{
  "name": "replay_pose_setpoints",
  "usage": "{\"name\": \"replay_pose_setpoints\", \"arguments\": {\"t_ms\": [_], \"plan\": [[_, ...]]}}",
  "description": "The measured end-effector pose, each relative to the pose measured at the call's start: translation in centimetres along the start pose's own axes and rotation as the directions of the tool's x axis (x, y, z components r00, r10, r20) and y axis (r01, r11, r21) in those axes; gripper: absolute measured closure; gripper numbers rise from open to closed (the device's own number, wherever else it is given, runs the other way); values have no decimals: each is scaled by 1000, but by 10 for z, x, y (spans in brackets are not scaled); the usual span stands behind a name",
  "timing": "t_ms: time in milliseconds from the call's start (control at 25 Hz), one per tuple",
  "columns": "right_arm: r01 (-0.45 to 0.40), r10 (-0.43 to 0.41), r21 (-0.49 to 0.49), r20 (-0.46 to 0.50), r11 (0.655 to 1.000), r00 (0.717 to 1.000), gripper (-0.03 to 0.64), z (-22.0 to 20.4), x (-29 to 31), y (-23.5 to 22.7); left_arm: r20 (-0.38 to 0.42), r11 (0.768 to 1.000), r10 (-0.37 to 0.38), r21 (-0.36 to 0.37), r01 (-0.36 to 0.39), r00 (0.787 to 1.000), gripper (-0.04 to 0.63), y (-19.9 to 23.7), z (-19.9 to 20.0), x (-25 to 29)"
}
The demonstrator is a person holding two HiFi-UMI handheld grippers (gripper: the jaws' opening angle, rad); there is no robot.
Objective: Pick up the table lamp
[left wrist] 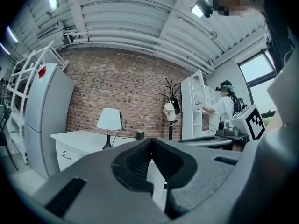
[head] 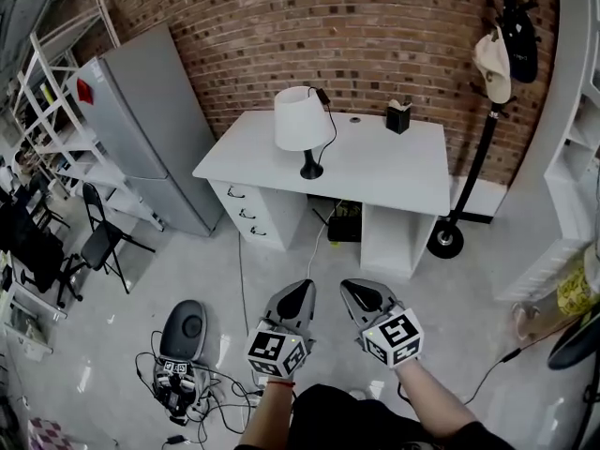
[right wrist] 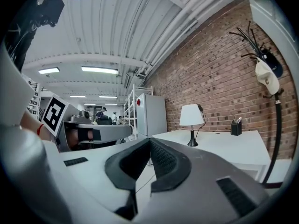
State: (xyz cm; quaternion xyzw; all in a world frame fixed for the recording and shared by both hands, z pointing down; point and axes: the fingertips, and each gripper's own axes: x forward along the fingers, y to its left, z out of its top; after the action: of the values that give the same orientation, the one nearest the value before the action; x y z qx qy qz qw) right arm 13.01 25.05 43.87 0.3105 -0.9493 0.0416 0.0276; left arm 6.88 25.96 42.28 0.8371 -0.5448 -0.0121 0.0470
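A table lamp [head: 302, 125] with a white shade and a black foot stands upright on the white desk [head: 394, 172] by the brick wall; a black cord runs from it over the desk's back. It also shows far off in the left gripper view [left wrist: 109, 124] and the right gripper view [right wrist: 192, 120]. My left gripper [head: 298, 295] and right gripper [head: 360, 293] hang side by side over the floor, well short of the desk, pointing level toward it. Both are shut with nothing between the jaws.
A black pen holder [head: 398, 117] stands at the desk's back. A grey fridge [head: 141, 125] and white shelving [head: 56, 111] are left of the desk, a coat stand [head: 487, 111] with a cap to its right. A black chair [head: 98, 242], a robot vacuum [head: 185, 328] and cables lie on the floor at left.
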Motion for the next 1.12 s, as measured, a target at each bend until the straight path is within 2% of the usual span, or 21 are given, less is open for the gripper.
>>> {"name": "replay_pose_setpoints", "arguments": {"t_ms": [240,480,720,1120], "plan": [[23,-23,4,-4,1000,1000,615,0,28,-31,-2,1000,12,-1,-12,1000,589,20,-2,33],[55,-55,-7,-9,998,998,615,0,79,-63,-2,1000,-5,-10,5,1000,589,59,-7,75],[98,-98,7,-43,995,994,615,-7,150,-100,-42,997,-65,-34,63,997,589,117,-17,126],[178,-176,23,-65,984,982,615,0,267,-168,-69,980,-198,-41,195,978,589,202,-6,231]]}}
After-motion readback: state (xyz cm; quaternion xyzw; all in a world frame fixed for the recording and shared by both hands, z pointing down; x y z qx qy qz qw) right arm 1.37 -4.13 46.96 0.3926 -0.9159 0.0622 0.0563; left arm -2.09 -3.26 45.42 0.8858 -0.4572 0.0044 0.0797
